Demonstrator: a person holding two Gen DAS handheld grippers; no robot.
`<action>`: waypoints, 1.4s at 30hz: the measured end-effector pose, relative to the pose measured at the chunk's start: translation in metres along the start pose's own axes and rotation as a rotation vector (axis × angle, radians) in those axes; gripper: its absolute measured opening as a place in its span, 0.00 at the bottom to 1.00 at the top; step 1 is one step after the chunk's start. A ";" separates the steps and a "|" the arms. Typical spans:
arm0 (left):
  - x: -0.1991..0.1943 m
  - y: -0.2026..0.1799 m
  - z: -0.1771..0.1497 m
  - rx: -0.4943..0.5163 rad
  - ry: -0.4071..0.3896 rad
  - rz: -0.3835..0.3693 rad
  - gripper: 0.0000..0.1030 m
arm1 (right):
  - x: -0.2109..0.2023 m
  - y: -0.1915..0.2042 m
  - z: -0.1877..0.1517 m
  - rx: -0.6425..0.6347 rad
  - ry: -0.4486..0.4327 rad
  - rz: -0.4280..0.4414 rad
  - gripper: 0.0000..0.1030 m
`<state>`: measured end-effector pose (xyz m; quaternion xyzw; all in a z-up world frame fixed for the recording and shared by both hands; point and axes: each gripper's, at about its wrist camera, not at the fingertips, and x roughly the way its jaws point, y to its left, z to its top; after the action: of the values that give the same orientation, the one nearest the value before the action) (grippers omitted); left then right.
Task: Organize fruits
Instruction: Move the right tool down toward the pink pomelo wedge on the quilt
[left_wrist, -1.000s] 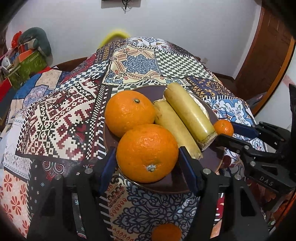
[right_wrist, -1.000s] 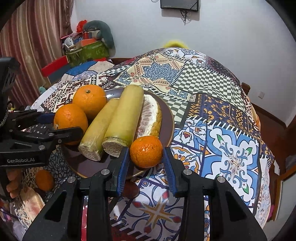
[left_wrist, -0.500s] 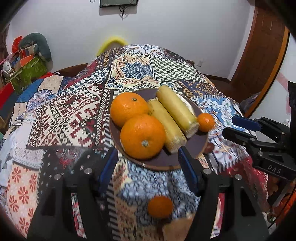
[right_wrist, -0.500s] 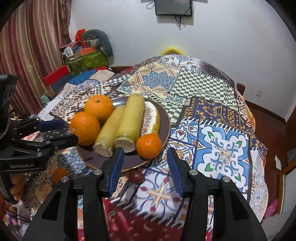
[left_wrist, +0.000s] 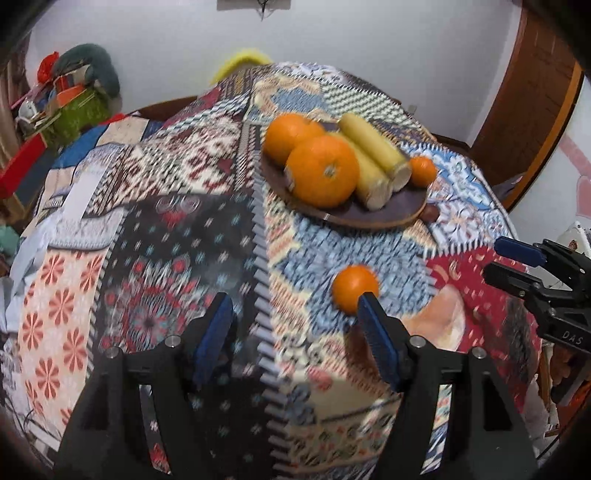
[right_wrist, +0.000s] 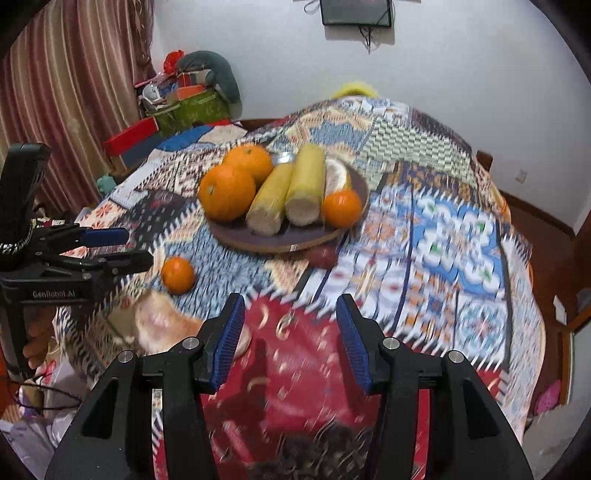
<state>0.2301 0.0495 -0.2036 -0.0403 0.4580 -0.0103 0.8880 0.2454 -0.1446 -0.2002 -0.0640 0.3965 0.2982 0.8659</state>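
Observation:
A dark round plate (left_wrist: 343, 216) (right_wrist: 258, 240) sits on the patchwork tablecloth. It holds two large oranges (left_wrist: 322, 170) (right_wrist: 226, 192), two yellow corn-like pieces (left_wrist: 373, 147) (right_wrist: 304, 182), a pomelo wedge (right_wrist: 337, 175) and a small tangerine (left_wrist: 423, 170) (right_wrist: 340, 208). A loose tangerine (left_wrist: 354, 288) (right_wrist: 178, 275) lies on the cloth before the plate, just ahead of my left gripper's right finger. My left gripper (left_wrist: 295, 328) (right_wrist: 107, 247) is open and empty. My right gripper (right_wrist: 290, 334) (left_wrist: 517, 264) is open and empty, well back from the plate.
A small dark red fruit (right_wrist: 321, 256) lies at the plate's near edge. A pale orange peel-like piece (right_wrist: 159, 323) (left_wrist: 443, 317) lies on the cloth near the front. Cluttered boxes and bags (right_wrist: 181, 96) stand far left. A wooden door (left_wrist: 528, 110) is at right.
Both grippers have pulled back and up from the plate. The large orange and the small tangerine that sat between their fingers now rest free on the plate. The views are blurred by motion.

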 end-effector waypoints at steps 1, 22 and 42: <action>0.001 0.002 -0.003 0.001 0.005 0.006 0.68 | 0.002 0.000 -0.004 0.010 0.013 0.012 0.47; 0.018 -0.007 -0.009 0.057 0.049 0.039 0.68 | 0.020 0.012 -0.023 -0.072 0.050 -0.082 0.53; -0.002 -0.039 -0.022 0.099 0.015 -0.026 0.68 | 0.011 0.034 0.007 -0.135 0.016 -0.066 0.53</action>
<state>0.2116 0.0091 -0.2111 -0.0021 0.4628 -0.0447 0.8853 0.2358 -0.1095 -0.1992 -0.1377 0.3800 0.2952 0.8657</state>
